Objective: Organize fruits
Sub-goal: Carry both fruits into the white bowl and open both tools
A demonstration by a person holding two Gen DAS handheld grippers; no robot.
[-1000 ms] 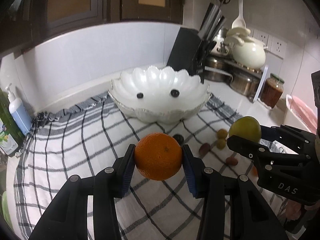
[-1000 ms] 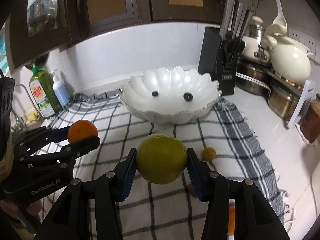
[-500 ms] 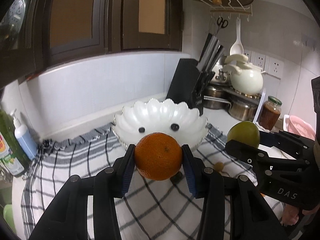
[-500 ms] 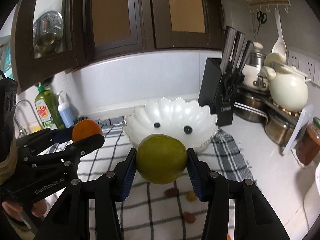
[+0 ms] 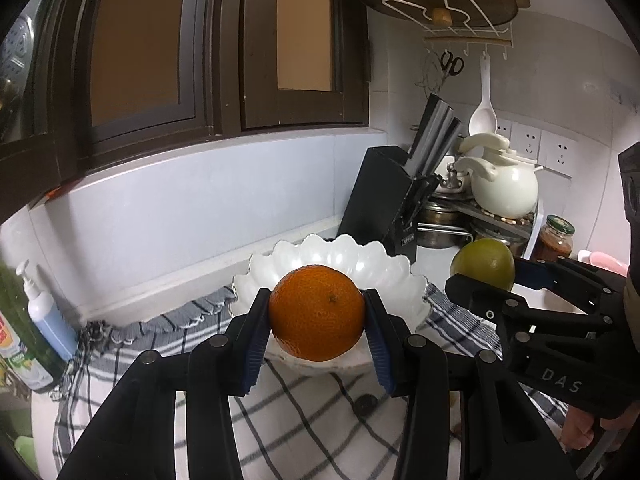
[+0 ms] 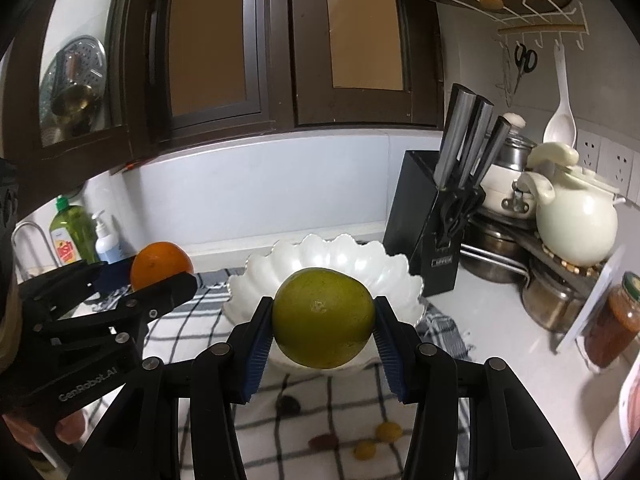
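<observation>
Presently we hold one fruit in each claw: the left gripper (image 5: 317, 334) is clamped on the orange (image 5: 316, 312), the right gripper (image 6: 323, 332) on the green citrus (image 6: 323, 317), both lifted clear of the checked cloth (image 6: 320, 400) and facing the white scalloped bowl (image 6: 348, 252). In our judgement, good practice is to carry each fruit over the rim and lower it well inside before easing the pads apart, one side at a time, so neither rolls out. Small fruits (image 6: 386, 432) remain on the cloth. Legible writing: "GenRobot.AI" on the left gripper's body, "DAS" on the right's.
</observation>
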